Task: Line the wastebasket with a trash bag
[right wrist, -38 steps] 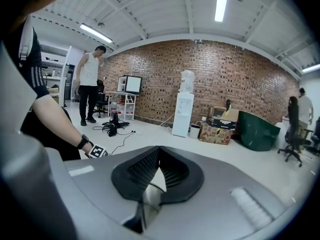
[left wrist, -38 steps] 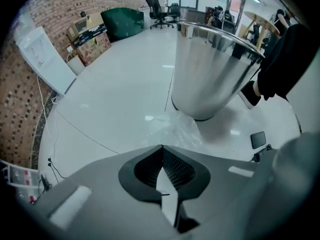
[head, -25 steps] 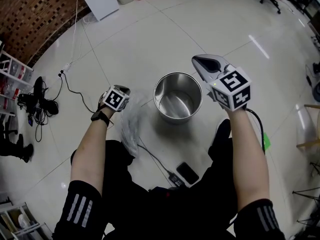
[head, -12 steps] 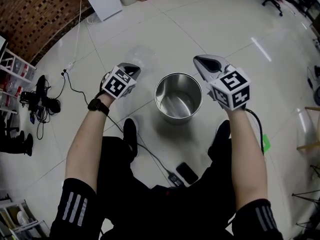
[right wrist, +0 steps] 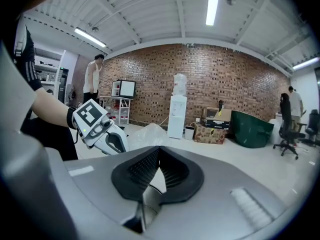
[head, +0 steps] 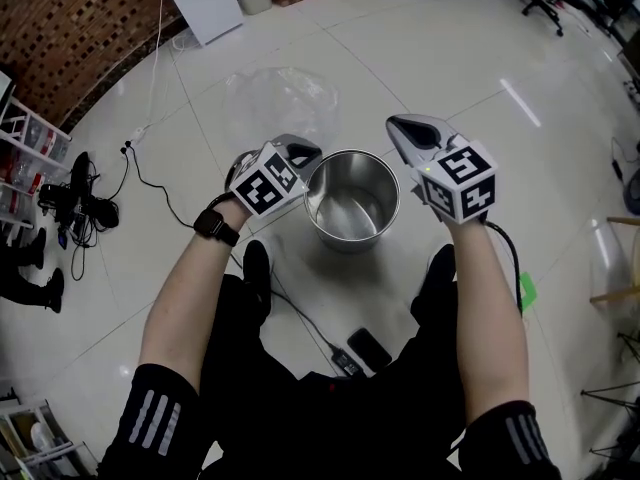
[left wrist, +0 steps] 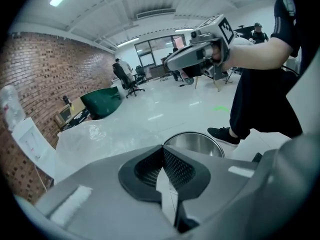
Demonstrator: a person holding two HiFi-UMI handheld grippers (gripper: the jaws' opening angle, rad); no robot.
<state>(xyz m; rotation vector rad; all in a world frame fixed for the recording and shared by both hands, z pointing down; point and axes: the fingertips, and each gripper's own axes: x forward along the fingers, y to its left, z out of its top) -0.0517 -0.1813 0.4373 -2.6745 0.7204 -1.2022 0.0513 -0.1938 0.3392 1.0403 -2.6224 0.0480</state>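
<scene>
On the white tile floor [head: 450, 48] in the head view, the steel wastebasket [head: 345, 236] stands upright and unlined between the person's two shoes. The left gripper [head: 300, 151] is just beside its left rim, and the clear trash bag [head: 280, 96] billows out beyond that gripper's tip, above the floor and not over the basket. The right gripper [head: 403, 129] hangs near the right rim, apart from the bag. In the left gripper view, the left gripper's [left wrist: 161, 149] jaws are pressed together, and the thin film of the trash bag [left wrist: 95, 134] spreads away from their tip to the left. The wastebasket's [left wrist: 195, 141] open mouth lies just past the jaws, and the right gripper [left wrist: 172, 63] shows higher up. In the right gripper view, the right gripper's [right wrist: 159, 151] jaws are closed with nothing caught between them. The left gripper [right wrist: 116, 141] and the bag [right wrist: 150, 131] appear beyond, before a brick wall [right wrist: 225, 84].
</scene>
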